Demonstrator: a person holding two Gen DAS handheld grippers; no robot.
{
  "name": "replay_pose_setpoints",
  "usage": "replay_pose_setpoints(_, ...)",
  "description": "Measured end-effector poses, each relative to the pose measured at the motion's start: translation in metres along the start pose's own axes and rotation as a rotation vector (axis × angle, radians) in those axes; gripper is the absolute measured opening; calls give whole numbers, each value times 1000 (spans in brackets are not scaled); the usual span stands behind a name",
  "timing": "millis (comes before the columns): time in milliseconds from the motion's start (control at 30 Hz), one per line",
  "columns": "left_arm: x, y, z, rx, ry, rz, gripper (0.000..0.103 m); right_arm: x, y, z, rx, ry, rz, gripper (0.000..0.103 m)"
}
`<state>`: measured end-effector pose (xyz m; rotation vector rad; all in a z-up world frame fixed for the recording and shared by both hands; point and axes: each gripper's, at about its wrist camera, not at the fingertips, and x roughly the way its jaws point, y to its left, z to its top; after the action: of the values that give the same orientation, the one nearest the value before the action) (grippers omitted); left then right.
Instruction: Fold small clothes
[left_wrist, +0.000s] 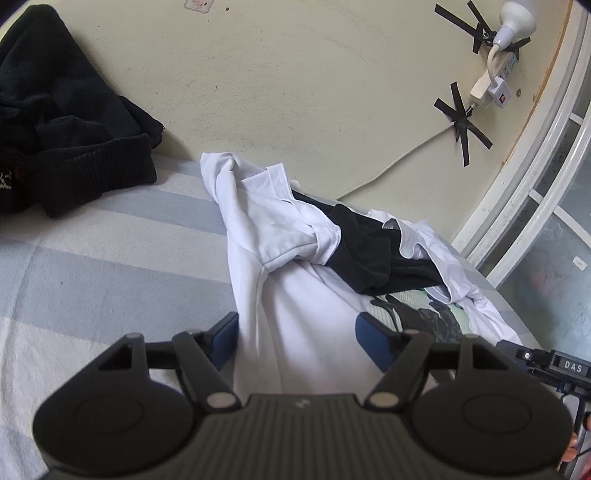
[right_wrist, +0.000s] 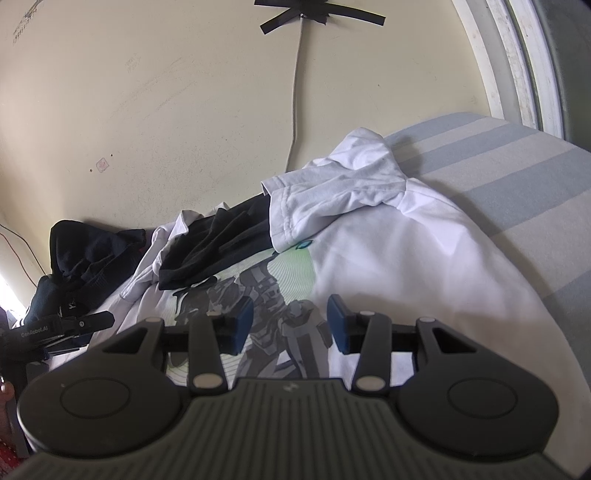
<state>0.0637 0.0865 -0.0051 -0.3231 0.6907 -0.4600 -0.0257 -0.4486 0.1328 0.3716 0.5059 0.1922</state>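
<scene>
1. Left gripper (left_wrist: 301, 338): fingers spread wide, holding nothing. White tee (left_wrist: 303, 314) lies between and just ahead of the pads, its left edge running beside the left pad.
2. Right gripper (right_wrist: 290, 321): fingers also apart, empty, hovering over the grey print (right_wrist: 273, 295) on the tee's chest.
3. The tee sits on the striped bed (left_wrist: 92, 240), sleeves bunched toward the wall (left_wrist: 295, 74). A black garment (left_wrist: 369, 251) lies across its top, ahead of both grippers and partly tucked under a sleeve (right_wrist: 325, 195).
4. Step in hand, as I judge it: take hold of the tee to spread or fold it. Best to clear the black piece off first, otherwise it gets folded in.
5. Pinch at a hem or side edge, not mid-cloth; a single layer per gripper gives a flatter fold.
6. Edges: wall close ahead, window frame (left_wrist: 535, 184) right of the left gripper.
7. Room: bare bed left of the left gripper and right of the right one. Dark pile (left_wrist: 66, 140) far left, well apart.
</scene>
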Motion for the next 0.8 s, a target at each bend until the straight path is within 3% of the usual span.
replay_pose_setpoints(133, -5, 14, 2, -72, -10, -35, 70, -53, -7, 1, 74, -48, 129, 49)
replay_pose_setpoints(267, -23, 14, -3, -79, 23, -25, 70, -130, -18, -4, -8, -79, 87, 48)
replay_pose_setpoints(400, -80, 4, -29, -23, 51, -81, 72, -188, -42, -26, -55, -58, -28, 48)
replay_pose_setpoints(567, -142, -6, -72, 0, 154, -40, 71, -198, -61, -55, -60, 8, -73, 48)
replay_pose_setpoints(800, -181, -31, -117, -8, 262, -21, 69, -194, -78, -69, -95, 37, -82, 48)
